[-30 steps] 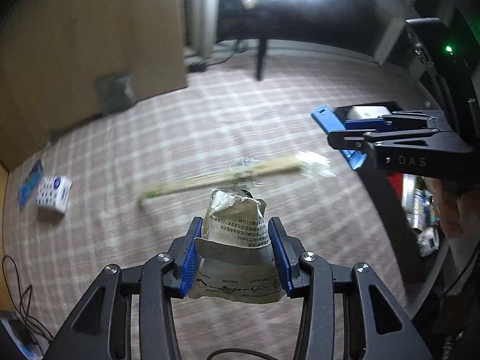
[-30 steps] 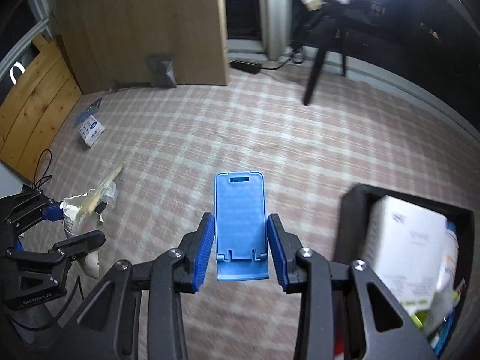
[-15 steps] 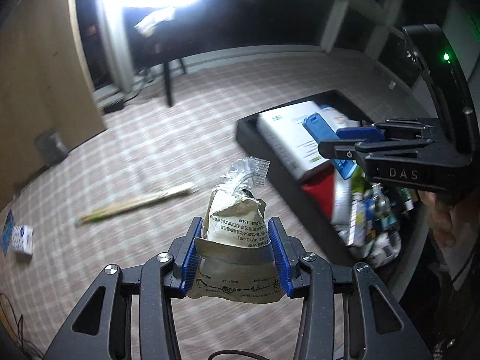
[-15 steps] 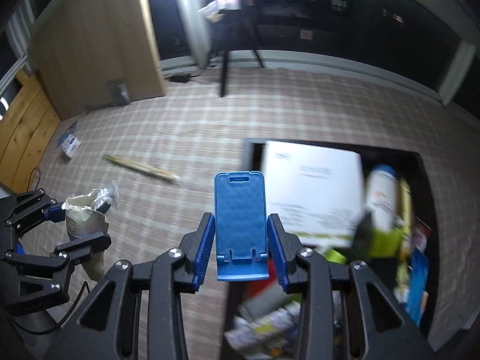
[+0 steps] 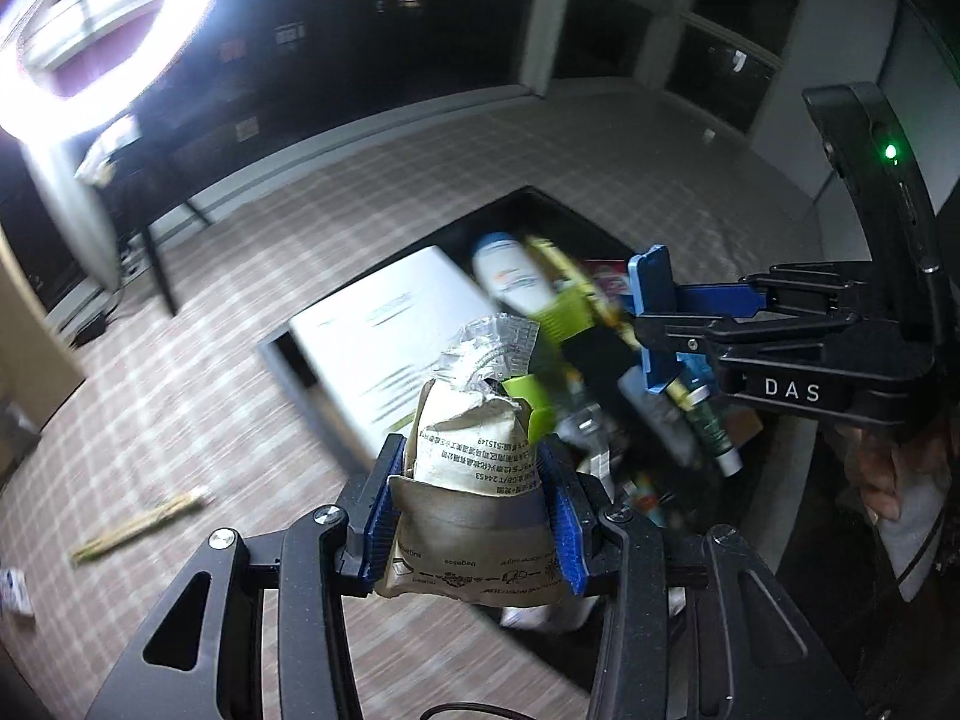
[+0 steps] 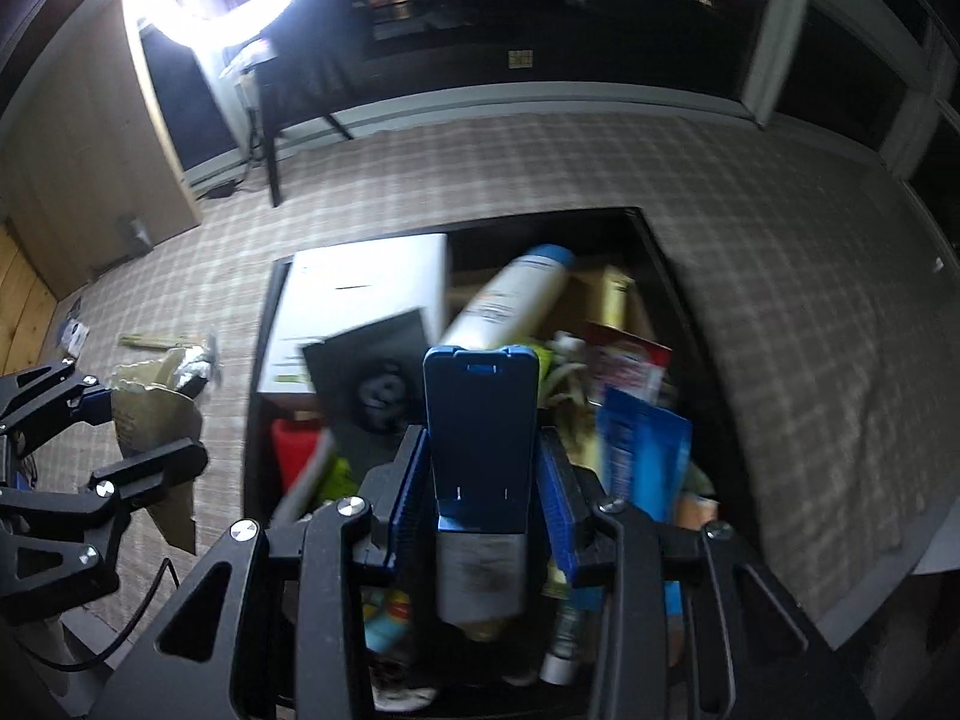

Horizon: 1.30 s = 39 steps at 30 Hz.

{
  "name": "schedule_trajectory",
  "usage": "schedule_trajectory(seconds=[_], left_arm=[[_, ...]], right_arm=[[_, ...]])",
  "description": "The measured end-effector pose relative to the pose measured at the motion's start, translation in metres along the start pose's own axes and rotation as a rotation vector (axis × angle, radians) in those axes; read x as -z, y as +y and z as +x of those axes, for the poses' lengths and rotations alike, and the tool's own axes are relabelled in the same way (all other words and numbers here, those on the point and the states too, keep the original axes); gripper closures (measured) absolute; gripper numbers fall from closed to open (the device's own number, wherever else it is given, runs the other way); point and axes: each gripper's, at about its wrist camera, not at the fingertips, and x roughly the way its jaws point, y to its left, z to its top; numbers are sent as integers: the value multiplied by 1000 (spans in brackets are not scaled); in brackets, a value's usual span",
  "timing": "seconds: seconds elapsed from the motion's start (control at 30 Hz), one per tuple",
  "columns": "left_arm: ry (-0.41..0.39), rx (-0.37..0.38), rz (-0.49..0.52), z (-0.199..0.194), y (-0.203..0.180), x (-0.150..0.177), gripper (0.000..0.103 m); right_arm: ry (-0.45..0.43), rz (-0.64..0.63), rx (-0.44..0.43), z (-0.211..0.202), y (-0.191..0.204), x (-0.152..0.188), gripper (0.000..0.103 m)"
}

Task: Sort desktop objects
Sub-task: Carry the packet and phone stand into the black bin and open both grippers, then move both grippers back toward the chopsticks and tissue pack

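Two grippers, each with a load, held over a black bin on the checked cloth.

Well left of the black bin (image 6: pixel 666 258), a small white-and-blue box (image 6: pixel 75 336) and a pair of wrapped chopsticks (image 5: pixel 141 525) lie on the cloth (image 6: pixel 780 300). Nearer the bin's left wall, the left gripper (image 5: pixel 474 507) has its jaws partly apart and pressed on both sides of a crumpled paper bag (image 5: pixel 474 480), with clear plastic sticking out of its top. Inside the bin, a white box (image 6: pixel 366 282) fills the left part, and a white spray bottle (image 6: pixel 510 300) lies beside it among blurred packets. Above the bin's middle, the right gripper (image 6: pixel 483 501) clamps a blue phone stand (image 6: pixel 480 420) between half-open jaws.
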Motion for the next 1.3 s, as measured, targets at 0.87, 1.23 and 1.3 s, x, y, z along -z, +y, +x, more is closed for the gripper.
schedule_trajectory(seconds=[0.87,1.23,1.3], left_arm=[[-3,-56,53,17,-36,-23,28],[-39,-133,19,-22,-10,5,28],[-45,-142,5,-30,-2,11,28]], right_arm=[[-8,47,-1,-6,-30,-8,46],[-27,-24,-36,-13,18,-9,46],[-29,-39,-45,-14,28,-10,46]])
